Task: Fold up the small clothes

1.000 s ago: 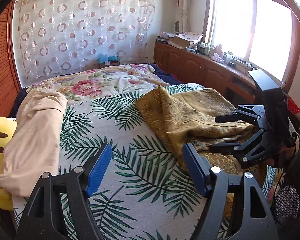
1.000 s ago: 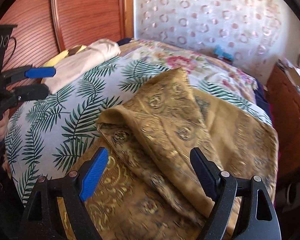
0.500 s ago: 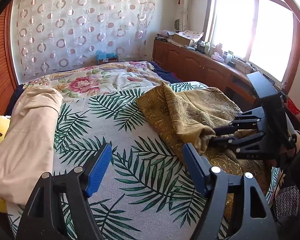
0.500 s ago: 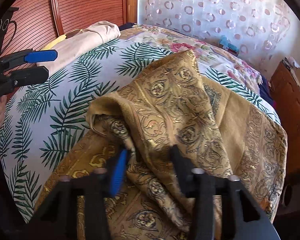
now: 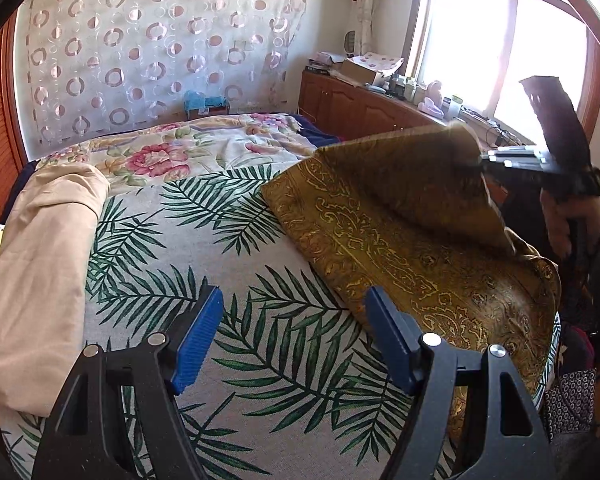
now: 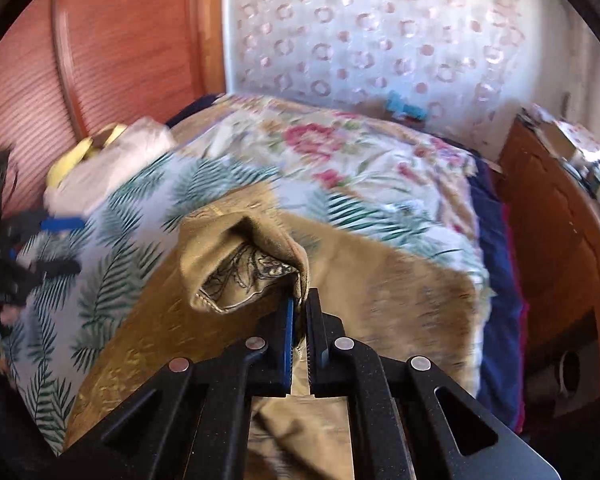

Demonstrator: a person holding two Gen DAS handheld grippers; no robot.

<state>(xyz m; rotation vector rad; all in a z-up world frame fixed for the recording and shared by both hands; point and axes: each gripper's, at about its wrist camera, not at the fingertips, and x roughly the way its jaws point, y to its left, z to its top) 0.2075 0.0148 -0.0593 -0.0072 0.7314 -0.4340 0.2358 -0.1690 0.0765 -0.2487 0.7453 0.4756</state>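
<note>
Left wrist: bed (image 5: 236,264) under palm-leaf sheet, window behind. Left tool (image 5: 294,334) gaped, empty, over the sheet; gold cloth (image 5: 380,232) lay just to its right, one edge lifted by the right tool (image 5: 480,158), whose tips hid in the fabric.

Right wrist: blurred. Right tool (image 6: 299,312) clamped on a gold cloth (image 6: 380,280) fold.

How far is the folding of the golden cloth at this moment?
Done: no finished fold shows. In hand: the right gripper is shut on a corner of the golden cloth, lifting it off the bed. Left: the folding itself; the left gripper is open and empty.
</note>
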